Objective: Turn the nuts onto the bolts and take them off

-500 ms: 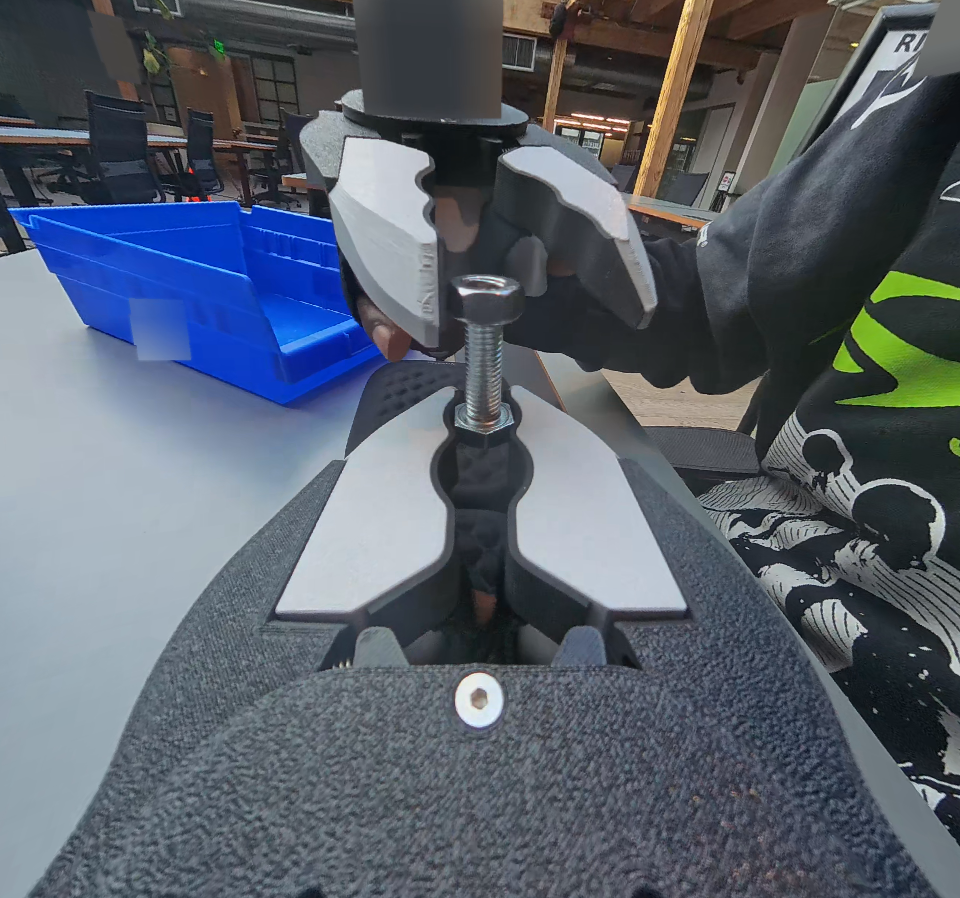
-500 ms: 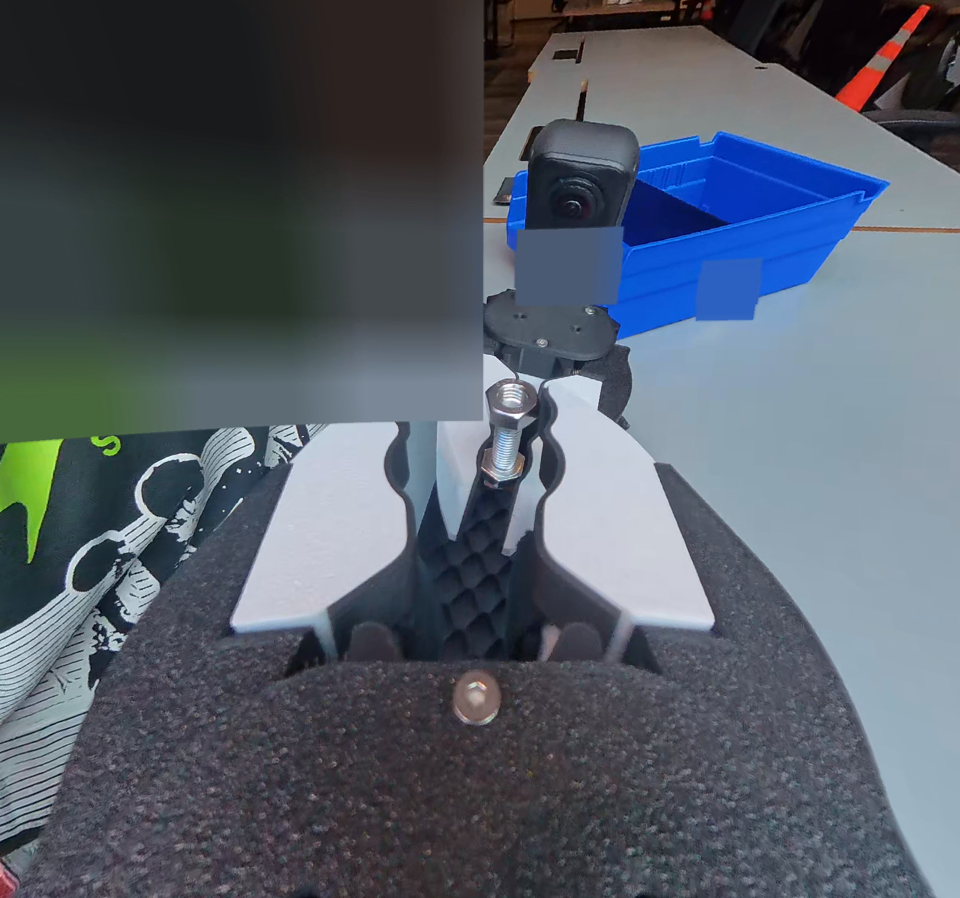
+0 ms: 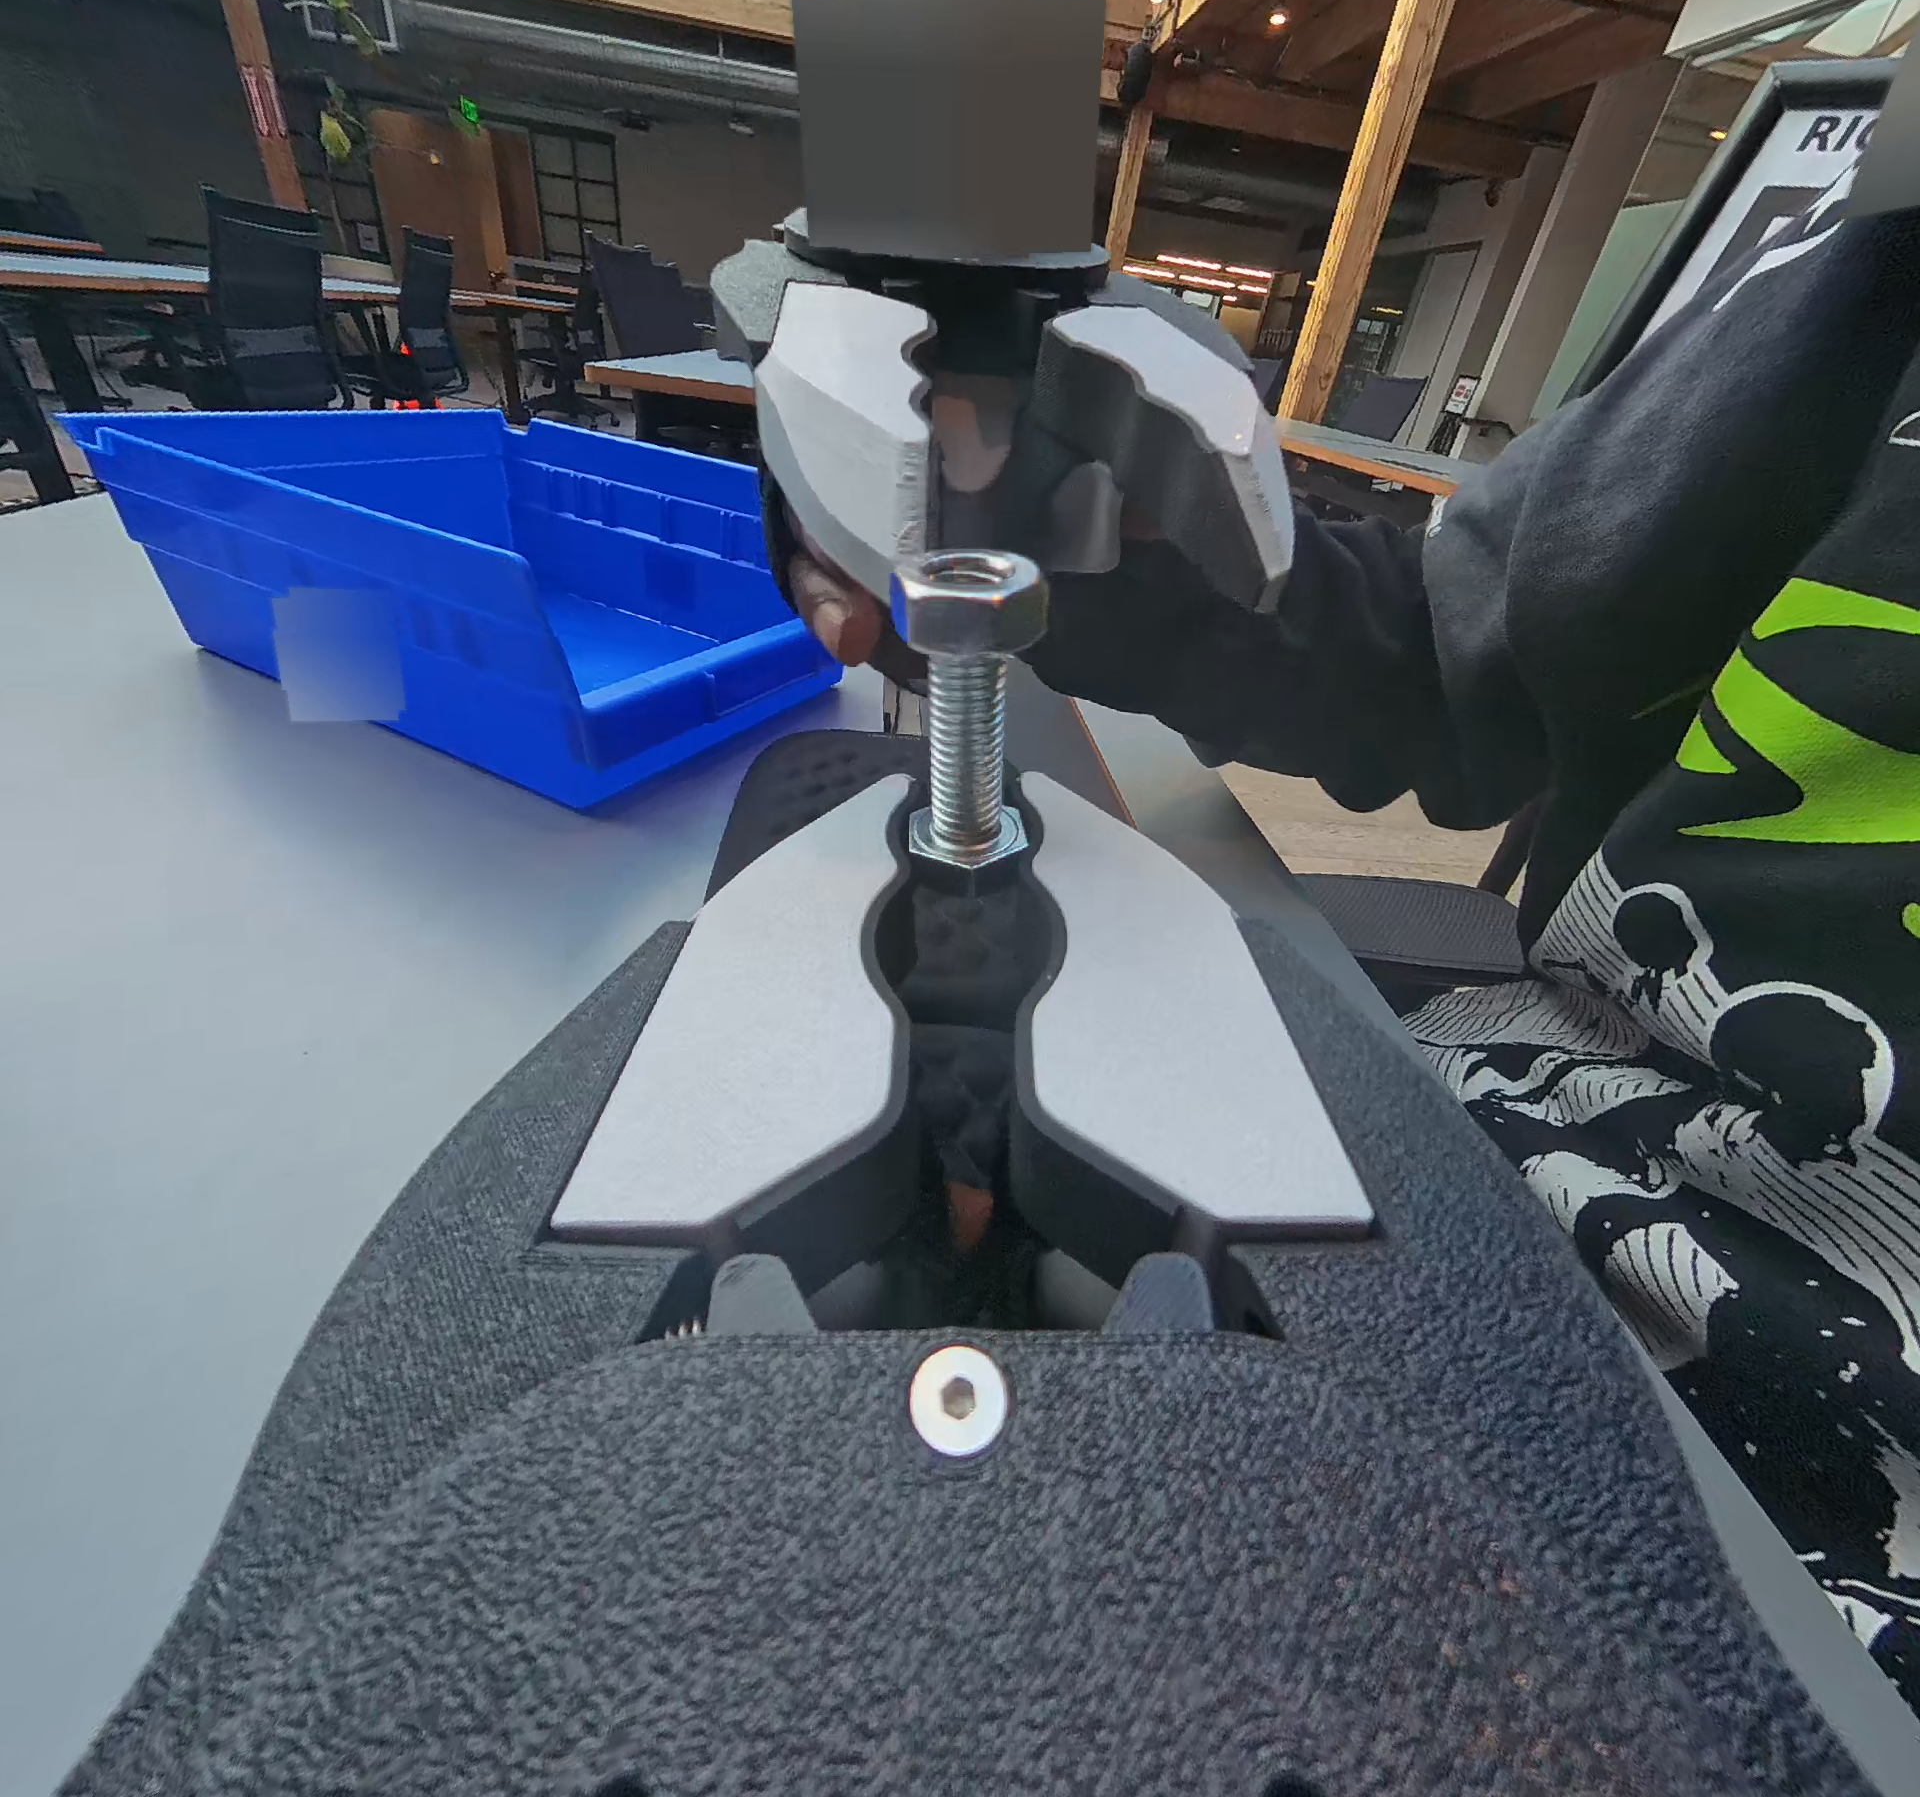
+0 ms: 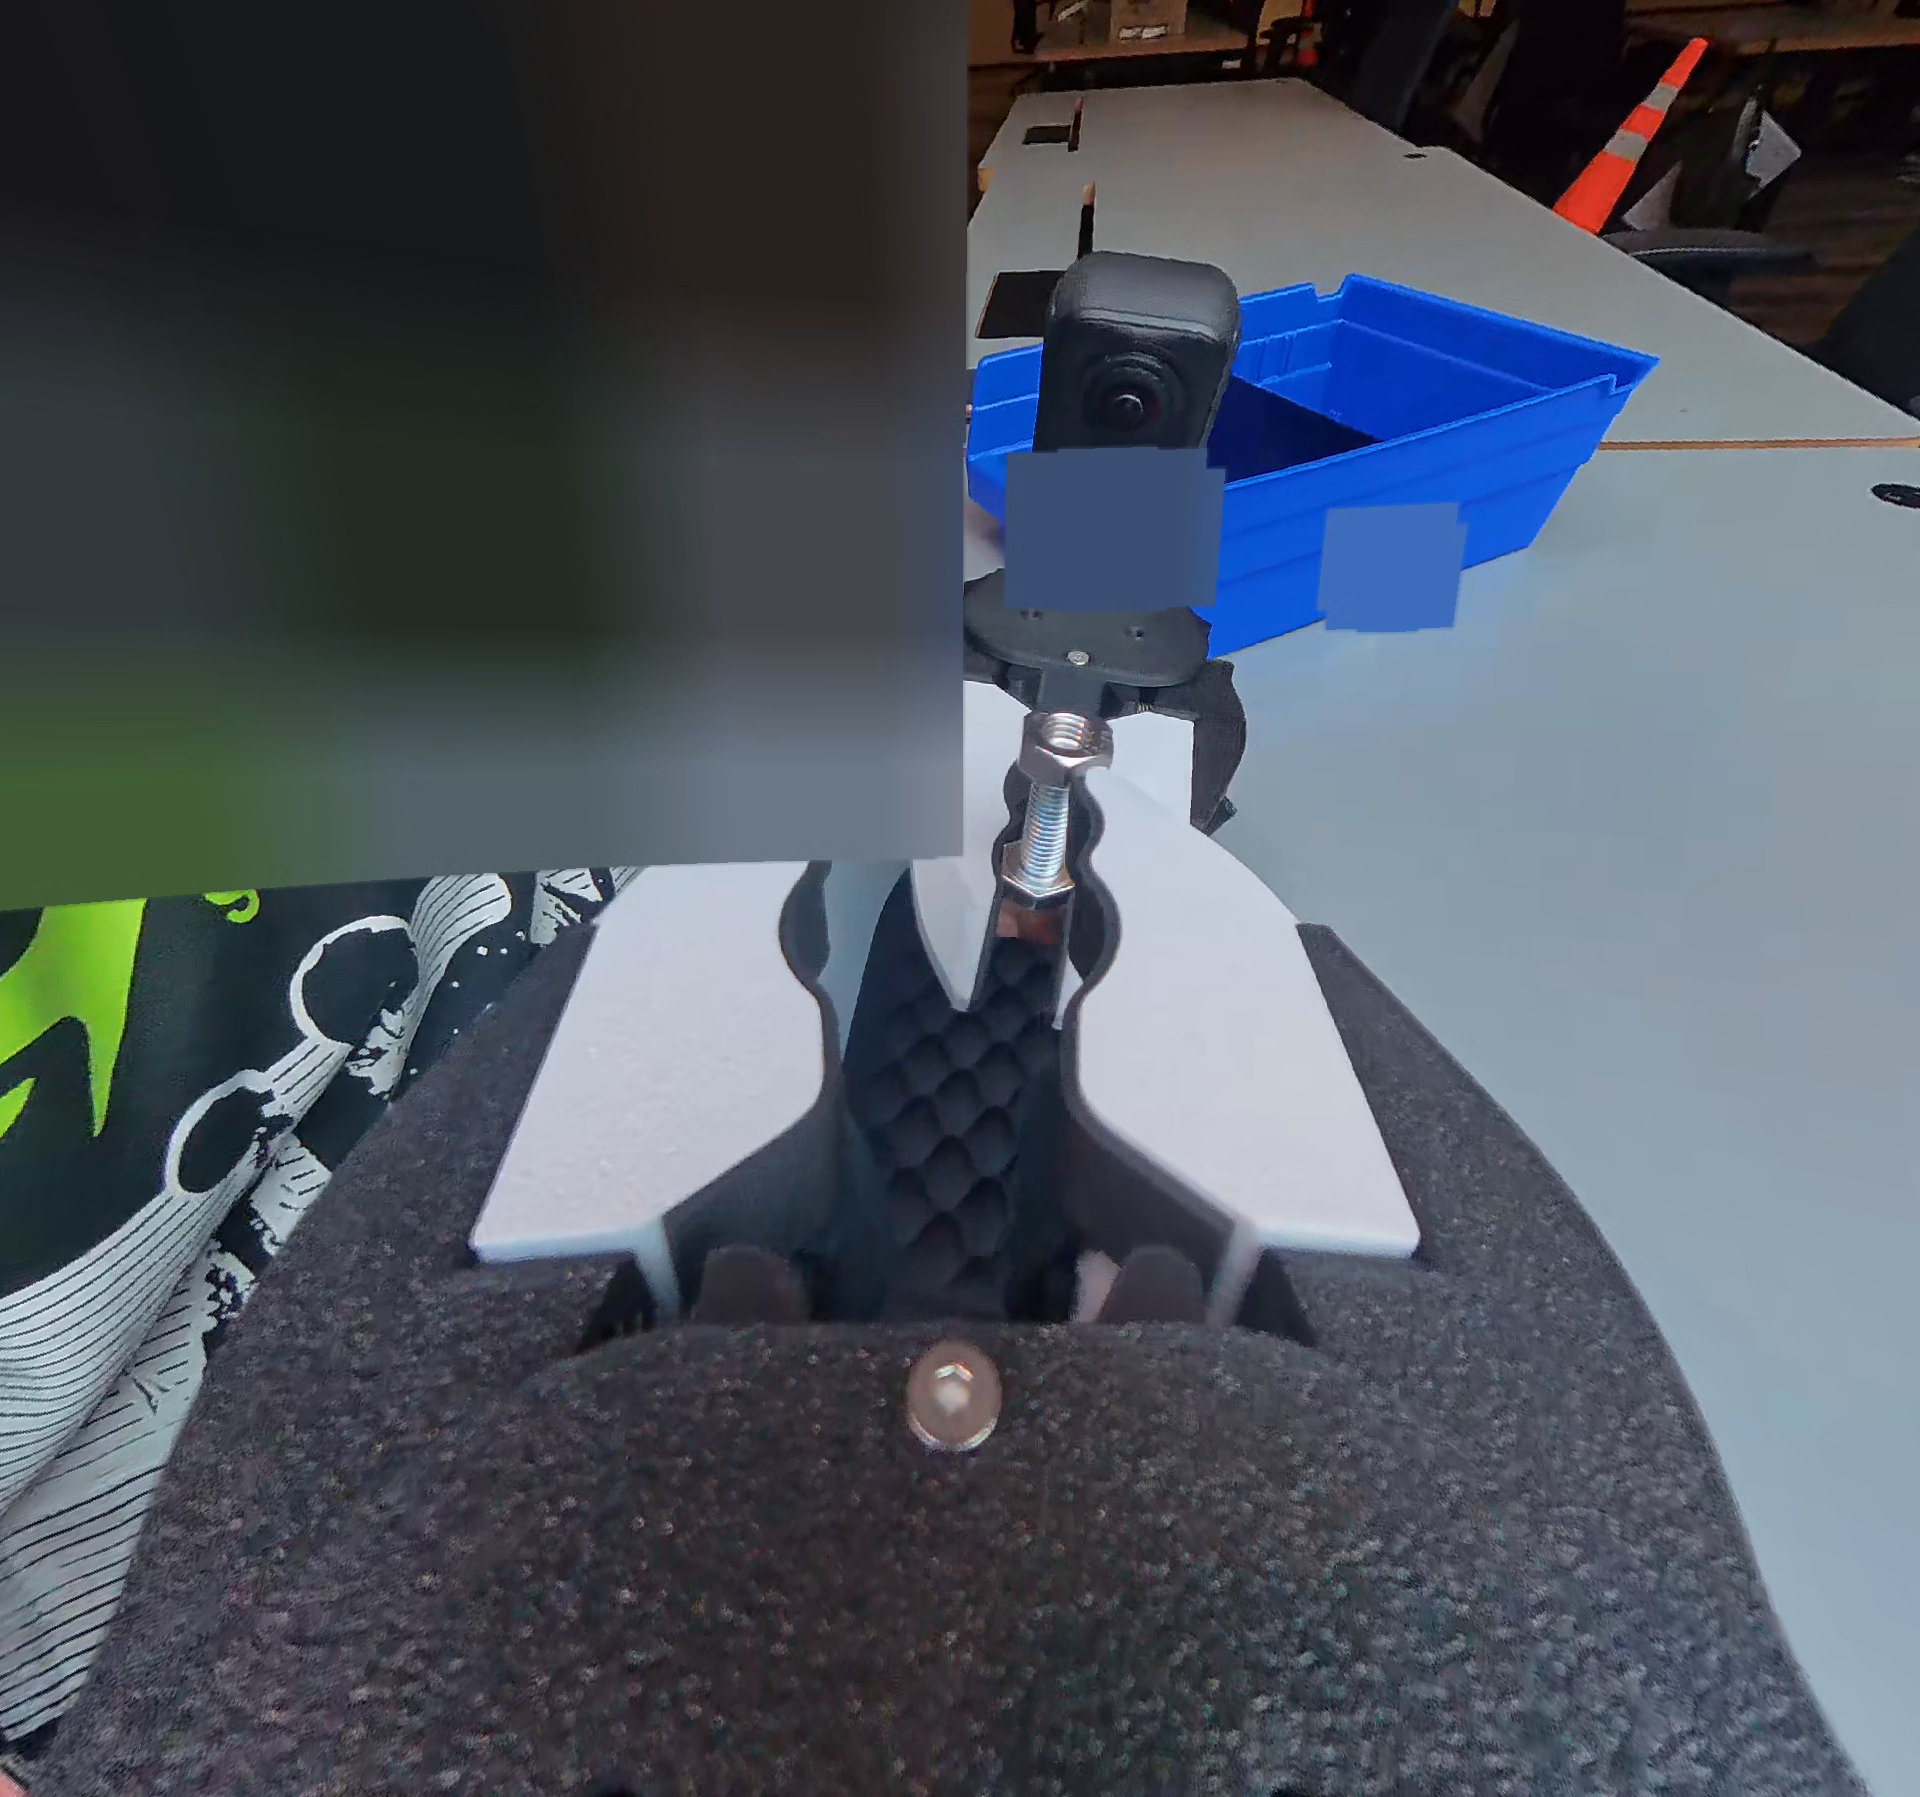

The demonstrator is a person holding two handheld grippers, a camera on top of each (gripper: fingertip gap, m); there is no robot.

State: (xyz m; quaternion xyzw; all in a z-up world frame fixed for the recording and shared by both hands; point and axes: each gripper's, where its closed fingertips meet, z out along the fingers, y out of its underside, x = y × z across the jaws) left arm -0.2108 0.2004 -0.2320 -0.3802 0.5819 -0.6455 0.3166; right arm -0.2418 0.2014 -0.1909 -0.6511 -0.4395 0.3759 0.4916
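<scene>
A: Jaws?
B: Left gripper [image 3: 966, 874] is clenched on the bolt [image 3: 966, 739] at its hex base. The right gripper [image 3: 1070, 542] is released, its jaws apart around the nut [image 3: 968, 599] at the thread's far tip.
A: Risks?
B: The nut looks barely threaded. An off-axis pinch could knock it loose or cross-thread it, and a dropped nut may roll.
A: Room?
B: Bare table [image 3: 260, 1020] lies left of the jaws, with a blue bin [image 3: 343, 500] ahead-left. The table edge and the sleeve [image 3: 1455, 625] crowd the right.
</scene>
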